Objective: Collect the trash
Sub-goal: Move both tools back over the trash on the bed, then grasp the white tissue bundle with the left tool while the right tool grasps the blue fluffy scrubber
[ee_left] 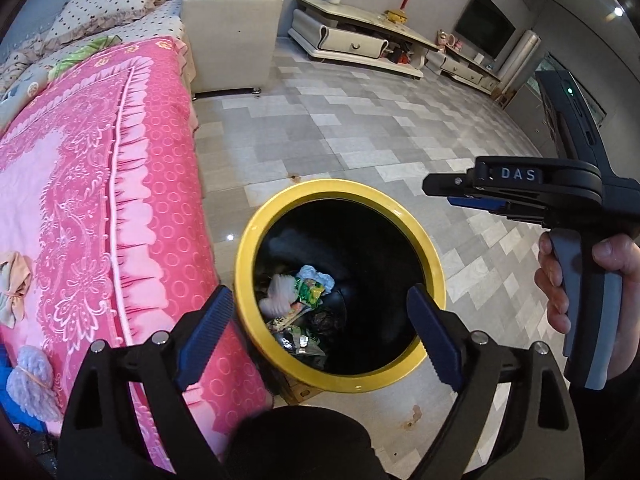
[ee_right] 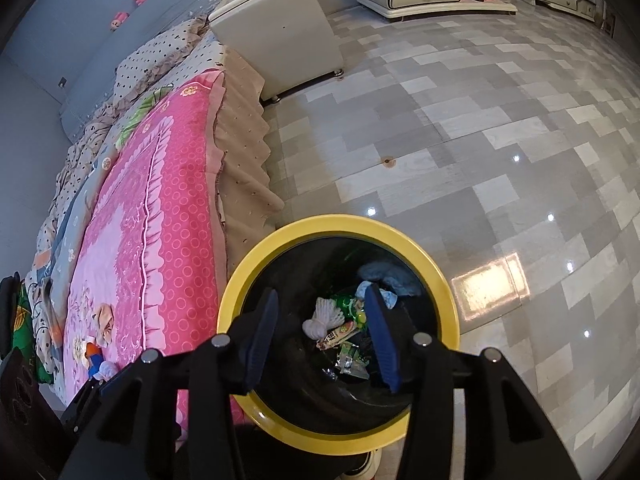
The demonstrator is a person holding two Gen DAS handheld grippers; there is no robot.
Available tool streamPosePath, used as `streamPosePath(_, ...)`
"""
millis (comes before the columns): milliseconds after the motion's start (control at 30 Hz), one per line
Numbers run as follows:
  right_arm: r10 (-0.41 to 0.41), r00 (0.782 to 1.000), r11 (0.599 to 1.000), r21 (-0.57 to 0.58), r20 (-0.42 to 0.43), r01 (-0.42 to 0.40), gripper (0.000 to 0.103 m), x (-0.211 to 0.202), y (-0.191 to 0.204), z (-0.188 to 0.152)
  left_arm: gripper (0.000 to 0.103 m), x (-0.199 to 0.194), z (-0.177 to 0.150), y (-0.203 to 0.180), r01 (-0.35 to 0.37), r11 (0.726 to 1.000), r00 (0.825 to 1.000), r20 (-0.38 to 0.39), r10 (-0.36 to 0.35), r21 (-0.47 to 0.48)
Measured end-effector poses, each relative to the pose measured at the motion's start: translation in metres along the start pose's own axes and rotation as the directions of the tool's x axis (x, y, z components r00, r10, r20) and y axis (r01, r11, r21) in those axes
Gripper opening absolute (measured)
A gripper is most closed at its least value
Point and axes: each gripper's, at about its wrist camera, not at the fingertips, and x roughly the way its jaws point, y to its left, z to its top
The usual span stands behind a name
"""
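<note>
A black bin with a yellow rim (ee_left: 340, 192) stands on the floor beside the bed. At its bottom lies trash: a white crumpled piece (ee_left: 280, 292), a green wrapper (ee_left: 308, 292) and a pale blue scrap (ee_left: 316, 274). My left gripper (ee_left: 320, 300) hangs over the bin's mouth, open wide, with nothing between its blue pads. In the right wrist view the same yellow rim (ee_right: 340, 220) circles the white piece (ee_right: 324, 316) and the green wrapper (ee_right: 348, 304). My right gripper (ee_right: 322, 296) is also above the opening, open and holding nothing. A hand (ee_left: 560, 280) grips the right tool's handle.
The bed with a pink blanket (ee_left: 100, 200) lies close on the bin's left, with small cloth items (ee_left: 28, 380) on it. A white cabinet (ee_left: 232, 40) stands past the bed's end and a low TV stand (ee_left: 352, 36) at the far wall. A grey tiled floor (ee_right: 480, 140) stretches to the right.
</note>
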Motion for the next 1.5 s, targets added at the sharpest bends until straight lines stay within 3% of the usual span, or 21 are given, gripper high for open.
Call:
streamPosePath(467, 0.042, 0.999, 0.994, -0.096, -0.034, -0.045, 0.043, -0.003, 0.064, -0.014, 0.085, -0.043, -0.014, 0.081, -0.098, 0.991, 0.994, 0.043, 0.102, -0.094)
streamPosePath(767, 0.082, 0.994, 0.978, -0.185, -0.078, -0.095, 0.045, 0.001, 0.123, -0.028, 0.085, -0.083, -0.026, 0.152, -0.175, 0.962, 0.977, 0.087, 0.196, -0.21)
streamPosePath(833, 0.089, 0.992, 0.973, -0.205, -0.086, -0.105, 0.049, 0.004, 0.136, -0.032, 0.085, -0.092, -0.03, 0.17, -0.209, 0.951, 0.968, 0.089, 0.234, -0.229)
streamPosePath(1167, 0.117, 0.979, 0.94, -0.298, -0.168, -0.164, 0.049, 0.027, 0.207, -0.055, 0.085, -0.132, -0.06, 0.276, -0.316, 0.869, 0.932, 0.048, 0.36, -0.38)
streamPosePath(1500, 0.132, 0.953, 0.889, -0.392, -0.274, -0.236, 0.049, 0.054, 0.279, -0.088, 0.085, -0.145, -0.086, 0.356, -0.352, 0.794, 0.916, -0.009, 0.401, -0.496)
